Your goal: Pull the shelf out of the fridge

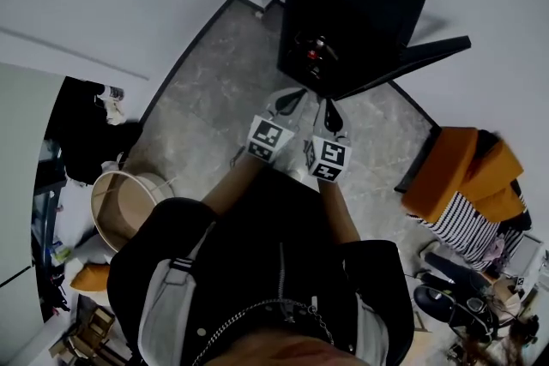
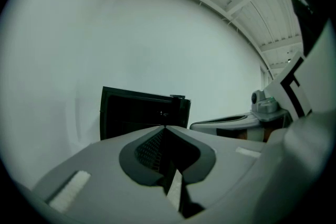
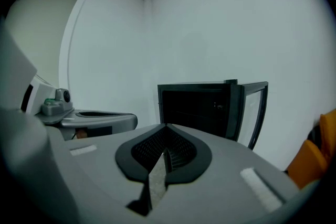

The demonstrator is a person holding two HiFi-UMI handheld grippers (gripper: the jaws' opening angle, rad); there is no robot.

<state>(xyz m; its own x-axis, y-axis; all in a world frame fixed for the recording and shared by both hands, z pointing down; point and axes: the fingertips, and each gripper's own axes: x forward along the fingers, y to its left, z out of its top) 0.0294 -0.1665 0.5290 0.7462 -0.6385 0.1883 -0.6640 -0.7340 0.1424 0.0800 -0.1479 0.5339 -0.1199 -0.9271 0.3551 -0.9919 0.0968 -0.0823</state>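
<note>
A black mini fridge [image 1: 352, 4] stands on the floor against the white wall, its glass door [image 1: 416, 60] swung open to the right. Its inside is dark; something small and red [image 1: 316, 51] shows there, and I cannot make out the shelf. Both grippers are held side by side in front of the fridge, a short way off and pointing at it. The left gripper [image 1: 294, 101] is shut and empty, as is the right gripper [image 1: 332, 114]. The fridge [image 2: 142, 113] lies beyond the closed left gripper [image 2: 166, 128]. The fridge [image 3: 199, 107] and its door [image 3: 257, 110] lie beyond the closed right gripper [image 3: 167, 126].
An orange seat with striped cloth [image 1: 463, 176] stands to the right of the fridge door. A round wooden tub [image 1: 129, 201] and dark clothing [image 1: 86, 133] are at the left. Shoes [image 1: 455, 304] lie at the lower right. Grey stone floor [image 1: 214, 116] runs up to the fridge.
</note>
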